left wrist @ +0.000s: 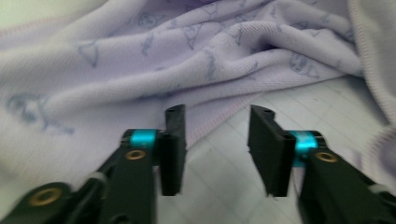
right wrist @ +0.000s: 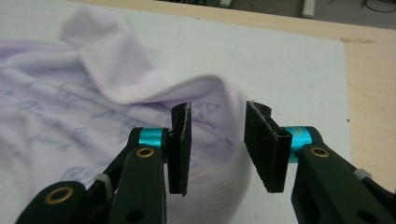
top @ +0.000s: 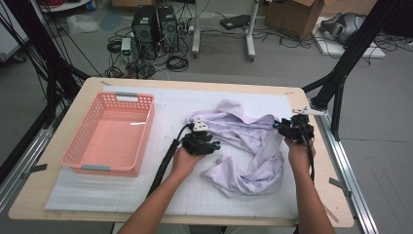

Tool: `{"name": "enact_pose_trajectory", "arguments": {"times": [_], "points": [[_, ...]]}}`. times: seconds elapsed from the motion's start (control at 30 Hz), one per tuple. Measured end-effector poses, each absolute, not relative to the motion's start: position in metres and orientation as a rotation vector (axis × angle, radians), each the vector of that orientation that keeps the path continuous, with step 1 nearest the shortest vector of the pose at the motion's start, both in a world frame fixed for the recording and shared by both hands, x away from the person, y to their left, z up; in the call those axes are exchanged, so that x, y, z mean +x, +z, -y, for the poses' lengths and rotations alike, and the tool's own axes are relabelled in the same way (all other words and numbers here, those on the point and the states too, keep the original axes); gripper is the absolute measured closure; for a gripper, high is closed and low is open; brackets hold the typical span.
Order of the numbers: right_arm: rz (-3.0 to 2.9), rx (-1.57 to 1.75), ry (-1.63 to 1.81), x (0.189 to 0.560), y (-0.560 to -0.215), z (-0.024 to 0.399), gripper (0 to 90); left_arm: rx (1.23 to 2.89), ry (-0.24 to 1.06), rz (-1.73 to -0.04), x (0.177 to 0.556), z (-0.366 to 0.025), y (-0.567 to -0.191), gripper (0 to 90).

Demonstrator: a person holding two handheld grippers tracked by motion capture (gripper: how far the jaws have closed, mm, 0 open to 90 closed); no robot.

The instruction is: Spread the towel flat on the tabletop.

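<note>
A lab: computer towers point(top: 155, 30) (cables point(top: 178, 62) sprawled around) on the floor.

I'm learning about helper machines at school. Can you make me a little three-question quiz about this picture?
1. True or false: the pink basket has clothes in it.
2. What lies crumpled between the left tool and the right tool?
A. a lilac garment
B. a green towel
C. a box
3. Fill in: in its own view, the left tool has its jaws ____.

Key: 1 false; 2 A, the lilac garment; 3 open.
</note>
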State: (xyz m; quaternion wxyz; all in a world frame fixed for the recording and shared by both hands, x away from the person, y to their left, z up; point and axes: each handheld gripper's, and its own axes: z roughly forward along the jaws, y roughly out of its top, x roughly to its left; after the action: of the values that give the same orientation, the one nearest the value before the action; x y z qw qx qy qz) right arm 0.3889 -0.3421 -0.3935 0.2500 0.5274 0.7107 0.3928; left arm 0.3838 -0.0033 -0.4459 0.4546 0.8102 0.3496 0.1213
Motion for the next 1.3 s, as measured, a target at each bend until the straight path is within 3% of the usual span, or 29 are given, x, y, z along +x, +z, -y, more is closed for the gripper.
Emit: {"name": "enact_pose_trajectory", "arguments": {"times": [0.13, 0.23, 0.33, 0.4, 0.43, 0.47, 0.53, 0.63, 1.0, 1.17, 1.2, 1.27, 1.3], "points": [[-1.961, 1.351, 1.127, 0.368, -0.385, 0.340, 60.6, 2.046, 0.278, -0.878, 0.392, 0.022, -0.450, 52.6], [-2.004, 1.332, 1.164, 0.354, -0.387, 0.340, 58.6, 2.082, 0.331, -0.858, 0.392, 0.034, -0.448, 50.9], [-2.059, 1.315, 1.181, 0.341, -0.393, 0.338, 57.4, 2.101, 0.407, -0.840, 0.391, 0.040, -0.450, 55.0], [-2.085, 1.299, 1.187, 0.335, -0.398, 0.335, 57.1, 2.116, 0.438, -0.810, 0.390, 0.042, -0.450, 62.0], [-2.093, 1.293, 1.191, 0.333, -0.399, 0.334, 57.1, 2.128, 0.453, -0.798, 0.390, 0.042, -0.449, 70.2], [-2.098, 1.291, 1.198, 0.331, -0.401, 0.333, 57.1, 2.134, 0.465, -0.797, 0.391, 0.040, -0.449, 87.1], [-2.105, 1.286, 1.203, 0.331, -0.403, 0.331, 57.0, 2.098, 0.394, -0.862, 0.396, 0.031, -0.448, 87.4], [-2.116, 1.282, 1.205, 0.332, -0.405, 0.328, 56.9, 2.073, 0.389, -0.922, 0.402, 0.013, -0.445, 87.9], [-2.196, 1.203, 1.256, 0.332, -0.403, 0.303, 58.5, 1.822, 0.516, -1.147, 0.417, -0.064, -0.423, 87.9], [-2.260, 1.138, 1.312, 0.335, -0.403, 0.273, 58.8, 1.831, 0.500, -1.137, 0.415, -0.067, -0.427, 87.1], [-2.269, 1.123, 1.320, 0.335, -0.401, 0.268, 58.8, 1.829, 0.484, -1.126, 0.414, -0.066, -0.428, 85.4], [-2.290, 1.083, 1.309, 0.334, -0.400, 0.257, 59.5, 1.814, 0.469, -1.118, 0.411, -0.064, -0.431, 67.6], [-2.306, 1.072, 1.298, 0.334, -0.400, 0.253, 61.1, 1.814, 0.460, -1.102, 0.409, -0.063, -0.433, 62.7]]}}
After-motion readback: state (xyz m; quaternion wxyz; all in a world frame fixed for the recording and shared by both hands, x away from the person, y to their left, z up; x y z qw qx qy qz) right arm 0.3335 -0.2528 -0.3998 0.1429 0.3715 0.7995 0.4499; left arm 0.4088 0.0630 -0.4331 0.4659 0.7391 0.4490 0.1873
